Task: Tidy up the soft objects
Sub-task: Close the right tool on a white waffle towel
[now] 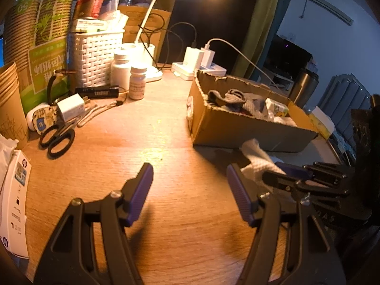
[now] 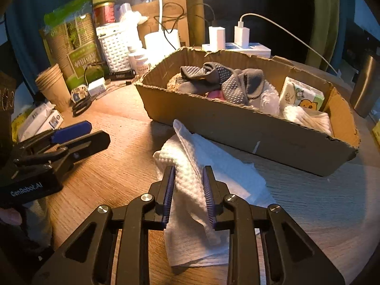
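A white paper towel (image 2: 204,166) lies crumpled on the wooden table in front of a cardboard box (image 2: 237,128). My right gripper (image 2: 190,173) is closed around a raised fold of the towel, one finger on each side. The box holds grey socks (image 2: 220,78), a tissue pack (image 2: 301,95) and white cloth (image 2: 306,116). In the left wrist view my left gripper (image 1: 187,173) is open and empty above bare table, left of the towel (image 1: 256,159) and the box (image 1: 237,128). The right gripper (image 1: 294,175) shows there at the towel.
Black scissors (image 1: 58,140), a charger (image 1: 71,106), pill bottles (image 1: 137,80), a white woven basket (image 1: 95,52), paper cups (image 1: 9,95) and a lamp base (image 1: 152,71) crowd the table's left and back. A power strip (image 1: 197,68) sits behind the box. A steel flask (image 2: 365,85) stands right.
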### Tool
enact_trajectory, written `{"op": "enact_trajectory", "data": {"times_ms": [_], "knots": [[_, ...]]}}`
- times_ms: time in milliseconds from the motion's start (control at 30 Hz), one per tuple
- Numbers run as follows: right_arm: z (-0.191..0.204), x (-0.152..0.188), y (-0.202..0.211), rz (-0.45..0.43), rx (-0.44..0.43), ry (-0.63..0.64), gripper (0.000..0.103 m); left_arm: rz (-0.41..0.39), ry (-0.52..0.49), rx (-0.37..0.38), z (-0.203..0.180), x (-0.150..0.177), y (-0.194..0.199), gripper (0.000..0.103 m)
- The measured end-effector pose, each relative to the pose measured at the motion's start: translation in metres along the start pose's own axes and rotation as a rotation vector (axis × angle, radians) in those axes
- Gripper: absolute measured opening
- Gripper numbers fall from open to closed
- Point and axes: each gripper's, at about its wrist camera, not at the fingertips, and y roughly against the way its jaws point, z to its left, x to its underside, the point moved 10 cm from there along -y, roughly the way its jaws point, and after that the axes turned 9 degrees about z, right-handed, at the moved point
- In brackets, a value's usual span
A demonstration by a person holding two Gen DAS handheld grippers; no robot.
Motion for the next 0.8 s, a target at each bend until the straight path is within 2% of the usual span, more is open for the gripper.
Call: {"op": "enact_trajectory", "data": {"times_ms": [233, 267, 333, 800], "knots": [[-0.009, 0.005, 0.009, -0.016, -0.043, -0.036, 0.028, 0.008, -0.038, -0.004, -0.017, 0.001, -0.002, 0.066], [-0.012, 0.006, 0.009, -0.012, -0.043, -0.044, 0.031, 0.009, -0.043, -0.004, -0.019, 0.001, -0.002, 0.066], [-0.017, 0.007, 0.008, -0.008, -0.035, -0.057, 0.049, 0.012, -0.049, -0.003, -0.023, 0.001, -0.003, 0.066], [-0.018, -0.016, 0.000, -0.009, -0.016, -0.057, 0.052, 0.014, -0.038, 0.004, -0.015, -0.008, -0.006, 0.066]]}}
